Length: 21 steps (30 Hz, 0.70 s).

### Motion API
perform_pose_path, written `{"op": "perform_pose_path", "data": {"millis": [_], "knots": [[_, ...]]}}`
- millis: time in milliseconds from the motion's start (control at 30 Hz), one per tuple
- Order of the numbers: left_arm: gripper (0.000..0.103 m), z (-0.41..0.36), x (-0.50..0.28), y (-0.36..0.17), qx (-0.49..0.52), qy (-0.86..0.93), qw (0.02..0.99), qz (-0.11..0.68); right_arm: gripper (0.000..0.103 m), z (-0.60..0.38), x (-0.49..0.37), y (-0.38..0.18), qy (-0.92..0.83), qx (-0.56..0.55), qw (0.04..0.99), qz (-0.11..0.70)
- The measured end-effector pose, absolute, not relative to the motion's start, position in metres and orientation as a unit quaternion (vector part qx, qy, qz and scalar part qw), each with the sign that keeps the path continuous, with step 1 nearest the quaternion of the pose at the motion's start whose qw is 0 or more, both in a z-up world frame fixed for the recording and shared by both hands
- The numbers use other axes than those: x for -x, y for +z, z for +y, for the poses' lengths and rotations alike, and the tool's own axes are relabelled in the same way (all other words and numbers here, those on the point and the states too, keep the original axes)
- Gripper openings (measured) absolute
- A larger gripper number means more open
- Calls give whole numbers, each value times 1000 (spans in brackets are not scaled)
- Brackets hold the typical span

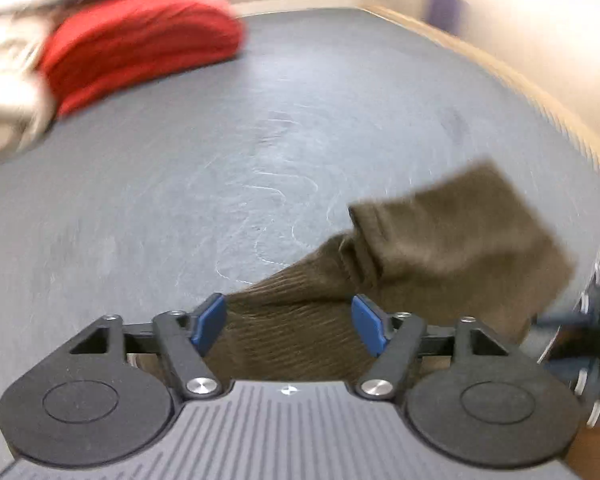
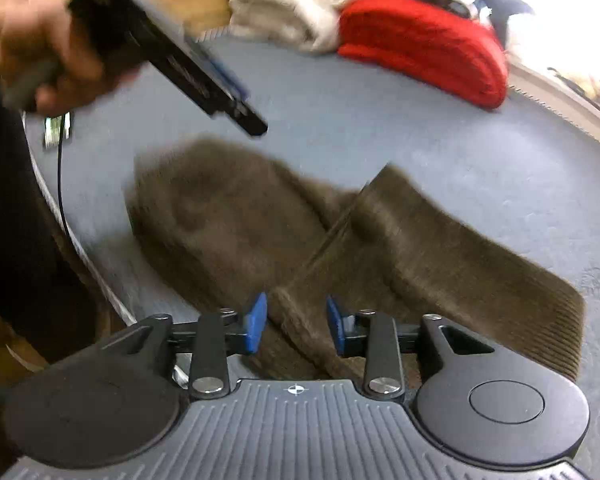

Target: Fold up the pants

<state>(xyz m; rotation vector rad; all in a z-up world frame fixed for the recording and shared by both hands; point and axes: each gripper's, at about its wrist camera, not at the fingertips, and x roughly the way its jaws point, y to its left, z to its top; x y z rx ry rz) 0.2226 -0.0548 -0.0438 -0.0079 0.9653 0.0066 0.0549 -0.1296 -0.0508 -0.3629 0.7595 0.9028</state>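
Right wrist only, hand [image 2: 32, 52], cream pile [image 2: 292, 4]

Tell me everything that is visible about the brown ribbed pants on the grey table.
The brown ribbed pants look like soft corduroy or knit fabric with fine parallel ribs. They lie on the grey table, folded over themselves, with one layer crossing another along a slanted edge. One end reaches near the table's front edge. Fabric sits between the blue pads of the left gripper and the right gripper; both stand open, not pressing it. The image is blurred, so seams and pockets cannot be made out.
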Motion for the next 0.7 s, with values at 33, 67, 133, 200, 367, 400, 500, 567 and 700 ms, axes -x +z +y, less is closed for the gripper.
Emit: {"op": "perform_pose_path", "data": {"millis": [33,67,133,200,367,400,500,567,700], "knots": [[75,-52,-225,-41,45,9,885,463,44,-136,-54,-42,420,161,821,353],[75,-52,-228,-39,87,14,885,457,46,-140,-53,-37,415,157,825,351],[74,-57,-234,-41,125,39,892,434,46,-142,-51,-34,410,156,828,349],[74,-71,-242,-47,85,79,907,404,47,-136,-48,-42,404,169,829,348],[72,-84,-267,-56,137,90,899,407,47,-104,-50,-89,389,181,829,359],[72,-87,-272,-59,137,86,898,410,47,-97,-55,-97,387,183,823,373],[70,-89,-285,-71,152,78,886,430,47,-79,-57,-108,398,207,817,361],[62,-85,-296,-77,171,60,881,437,47,-70,-63,-120,399,218,809,373],[56,-81,-311,-96,170,42,872,457,14,-70,-69,-133,411,219,795,388]]}}
